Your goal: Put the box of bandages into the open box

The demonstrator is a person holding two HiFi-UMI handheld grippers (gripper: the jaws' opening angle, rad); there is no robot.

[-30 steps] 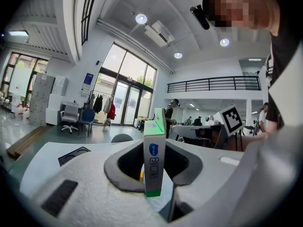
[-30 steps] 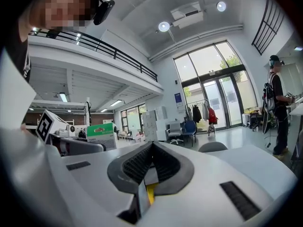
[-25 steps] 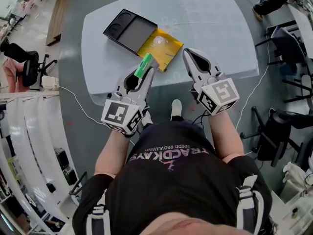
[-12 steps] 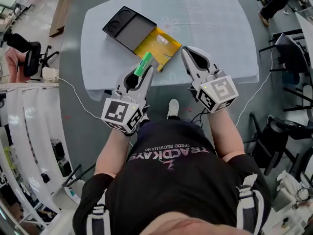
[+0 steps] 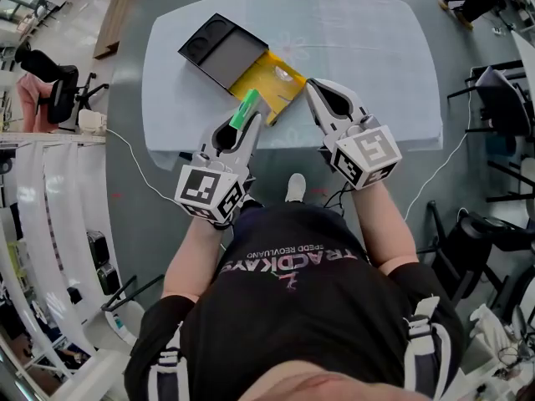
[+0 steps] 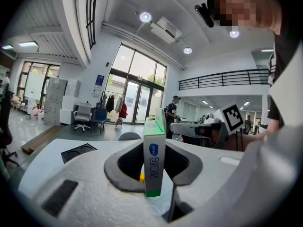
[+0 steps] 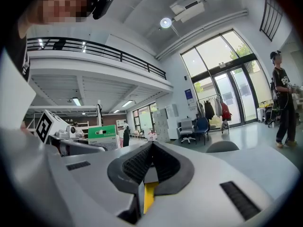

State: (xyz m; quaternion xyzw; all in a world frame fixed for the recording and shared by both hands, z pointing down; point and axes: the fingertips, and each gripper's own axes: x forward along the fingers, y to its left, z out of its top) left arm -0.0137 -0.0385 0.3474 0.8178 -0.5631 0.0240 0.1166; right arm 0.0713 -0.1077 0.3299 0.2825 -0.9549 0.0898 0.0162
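Starting at the left: the left gripper reaches out from a bare forearm, angled forward and a touch inward, and its jaws are clamped on the box of bandages. The carton stands on its narrow edge between the pads, its long axis running along the gripper's own line. Its far end points at the open box, right at the near edge of the yellow tray, and it is held up off the table. Green top, green band at the near end, white sides. A blue oval mark and blue characters run down the narrow face (too small to read).

Centre now: the open box lies at a slant, its black lid folded out to the far left, yellow interior facing up.

Over to the right: the right gripper angles inward, jaws pressed together with nothing between them, tips at the tray's right edge. Whether they touch it, I can't tell.

On the black shirt, upside down from here, the print looks like "TRACKDAYS".
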